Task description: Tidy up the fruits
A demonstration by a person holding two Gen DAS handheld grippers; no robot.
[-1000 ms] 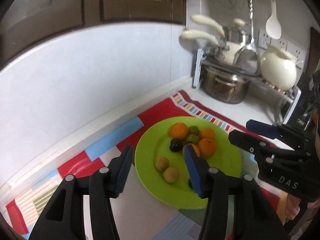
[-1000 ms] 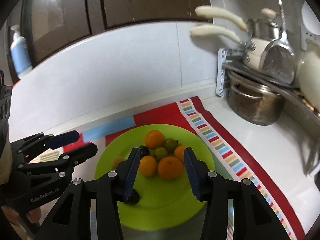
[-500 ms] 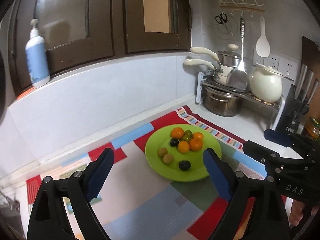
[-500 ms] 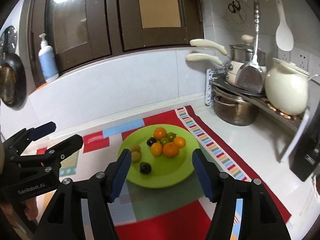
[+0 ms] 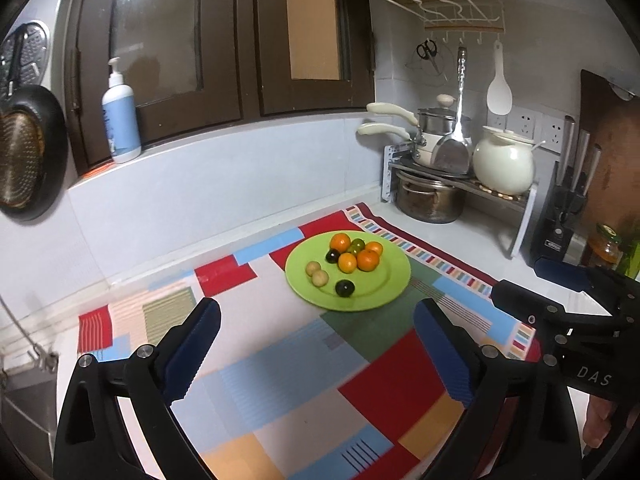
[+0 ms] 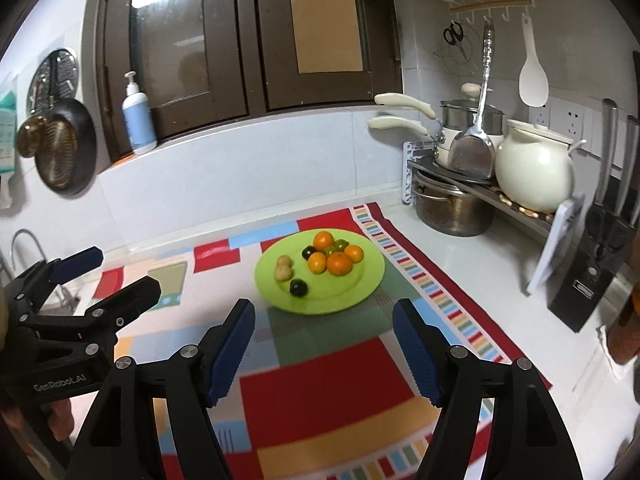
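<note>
Countertop [image 5: 472, 240] under patchwork mat [image 5: 280, 380], tiled wall [image 5: 208, 188]

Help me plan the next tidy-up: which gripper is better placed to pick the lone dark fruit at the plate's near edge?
Right, marginally: the dark fruit lies nearly ahead of the empty right gripper.

A soap bottle [image 5: 121, 119] stands on the ledge, a cream pot [image 5: 503, 165] on the rack [image 5: 516, 204].
</note>
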